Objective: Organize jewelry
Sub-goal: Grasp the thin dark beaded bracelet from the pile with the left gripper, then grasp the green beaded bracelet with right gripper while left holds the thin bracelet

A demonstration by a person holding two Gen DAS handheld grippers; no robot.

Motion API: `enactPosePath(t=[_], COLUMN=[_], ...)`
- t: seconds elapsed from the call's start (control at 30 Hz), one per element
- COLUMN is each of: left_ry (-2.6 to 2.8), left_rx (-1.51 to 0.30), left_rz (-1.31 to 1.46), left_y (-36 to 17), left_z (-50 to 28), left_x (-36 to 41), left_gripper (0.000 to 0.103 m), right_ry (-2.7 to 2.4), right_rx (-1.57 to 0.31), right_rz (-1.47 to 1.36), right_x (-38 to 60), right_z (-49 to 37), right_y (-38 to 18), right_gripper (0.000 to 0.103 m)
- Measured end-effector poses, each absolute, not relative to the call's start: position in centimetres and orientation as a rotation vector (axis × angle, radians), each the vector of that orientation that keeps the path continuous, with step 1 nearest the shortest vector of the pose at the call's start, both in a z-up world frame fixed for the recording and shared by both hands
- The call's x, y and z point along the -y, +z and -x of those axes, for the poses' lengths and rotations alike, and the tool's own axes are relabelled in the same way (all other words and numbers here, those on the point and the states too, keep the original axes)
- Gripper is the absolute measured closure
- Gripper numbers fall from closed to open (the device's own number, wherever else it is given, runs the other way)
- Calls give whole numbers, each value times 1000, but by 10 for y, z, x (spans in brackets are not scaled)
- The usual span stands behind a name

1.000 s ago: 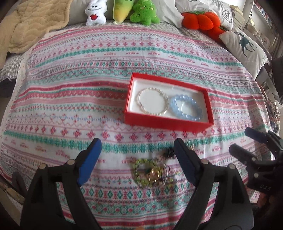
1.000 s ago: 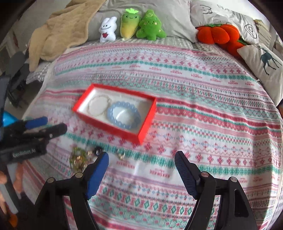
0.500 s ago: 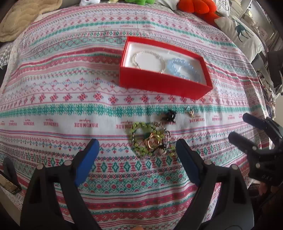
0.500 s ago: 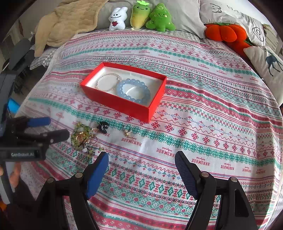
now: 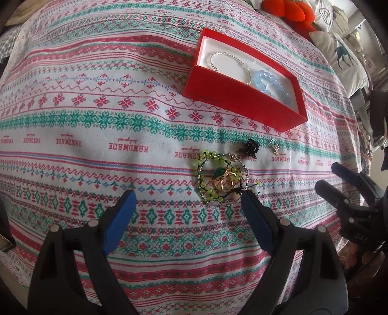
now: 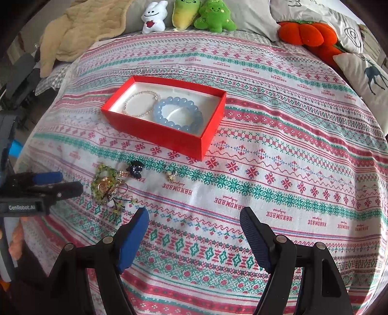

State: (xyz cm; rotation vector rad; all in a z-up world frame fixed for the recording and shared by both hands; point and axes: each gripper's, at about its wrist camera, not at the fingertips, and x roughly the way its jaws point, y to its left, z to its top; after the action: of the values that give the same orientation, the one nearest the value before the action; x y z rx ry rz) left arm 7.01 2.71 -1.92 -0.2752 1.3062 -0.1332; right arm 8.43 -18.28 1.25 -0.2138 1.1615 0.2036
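Left gripper (image 5: 188,197): jaws spread wide, nothing between the blue pads, hanging over the patterned bedspread (image 5: 97,126). Its right pad tip sits just beside a tangled pile of jewelry (image 5: 222,178): green beaded bracelet, wire bangle, gold pieces, count inside the tangle unclear. Right gripper (image 6: 194,218): also released and empty, over bare cloth, well apart from the pile.

Loose on the cloth beyond the pile: 1 small black piece (image 5: 251,146), 1 small gold piece (image 5: 275,149). Nothing lies between the pile and the box.

Behind them, 1 red box (image 6: 155,128), open, white-lined, holding 2 bracelets: 1 thin silver-beaded bracelet (image 6: 141,104), 1 blue bead bracelet (image 6: 178,114), touching each other.

Far edge of the bed: 3 plush toys (image 6: 186,15), 1 orange pumpkin cushion (image 6: 303,32), 1 deer-print pillow (image 6: 371,75), 1 beige blanket (image 6: 80,31).
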Motion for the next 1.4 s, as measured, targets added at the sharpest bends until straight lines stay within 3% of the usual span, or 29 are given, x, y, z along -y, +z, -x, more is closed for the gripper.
enactPosePath(t=[0.07,0.17,0.23,0.3,0.4,0.5,0.63,1.4], left_ry=[-147,-158,-157,-155,-153,-145,-146,-195], left_rx=[-1306,-1305,-1304,-1304,-1313,-1329,-1332,-1100], left_rz=[300,313,325,336,334,322,311,338], left_y=[-20,-23,-26,-30,-35,-43,-44,28], left_z=[-70,-73,-78,-85,-92,-97,-99,-57], left_x=[-29,-27,-25,-23,-22,-20,-16,-57], left_gripper=[20,39,59,68,76,91,100,100], right_ry=[202,203,203,205,206,202,197,335], right_rx=[-1164,-1168,-1170,-1171,-1172,-1176,-1181,-1208], right_rz=[215,217,218,220,225,226,223,162], right_x=[183,181,180,179,178,179,180,130], right_z=[-85,-86,-86,-86,-86,-87,-89,-94], right_y=[11,10,9,9,8,6,4,-3], right_gripper=[24,24,24,24,24,24,24,24])
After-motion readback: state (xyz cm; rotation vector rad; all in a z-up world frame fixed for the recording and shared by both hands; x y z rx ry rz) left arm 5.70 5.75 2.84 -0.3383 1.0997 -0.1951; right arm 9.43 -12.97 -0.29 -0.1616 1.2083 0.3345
